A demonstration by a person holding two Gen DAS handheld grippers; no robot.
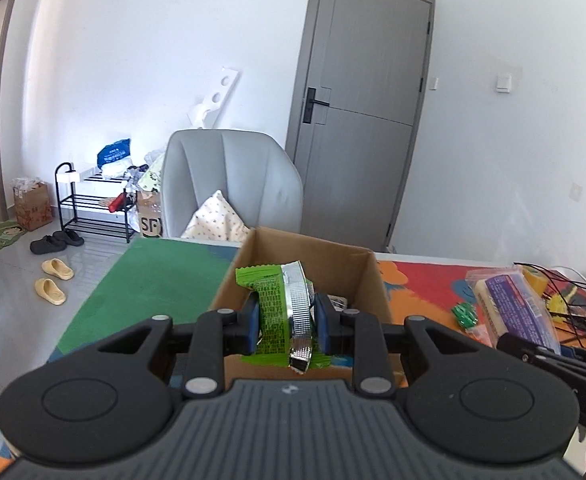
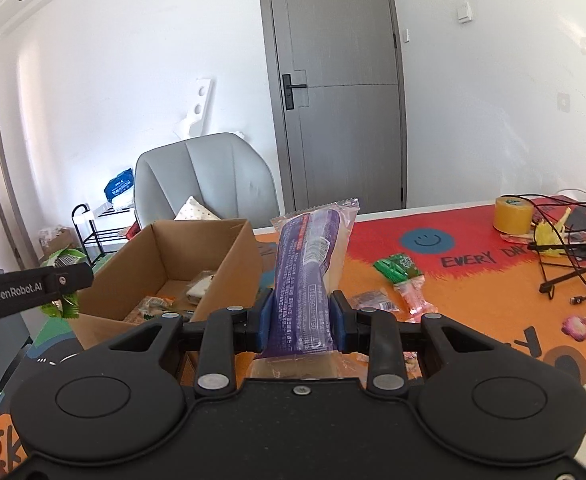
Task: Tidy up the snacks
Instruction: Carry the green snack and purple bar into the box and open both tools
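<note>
My left gripper [image 1: 287, 326] is shut on a green and silver snack packet [image 1: 281, 308] and holds it above the near edge of an open cardboard box [image 1: 367, 280]. My right gripper [image 2: 300, 322] is shut on a long purple snack pack [image 2: 309, 272], held upright just right of the same box [image 2: 221, 256]. Several snacks lie inside the box [image 2: 197, 290]. Loose snacks lie on the mat: a green packet [image 2: 397, 266], a pink one [image 2: 415, 300] and a dark one [image 2: 373, 300].
The table has a colourful mat [image 2: 473, 288]. A yellow tape roll [image 2: 513, 214] and tangled black cables [image 2: 573, 264] sit at the right. A grey chair [image 1: 229, 184] with a cushion stands behind the table. A grey door [image 1: 365, 112] is beyond.
</note>
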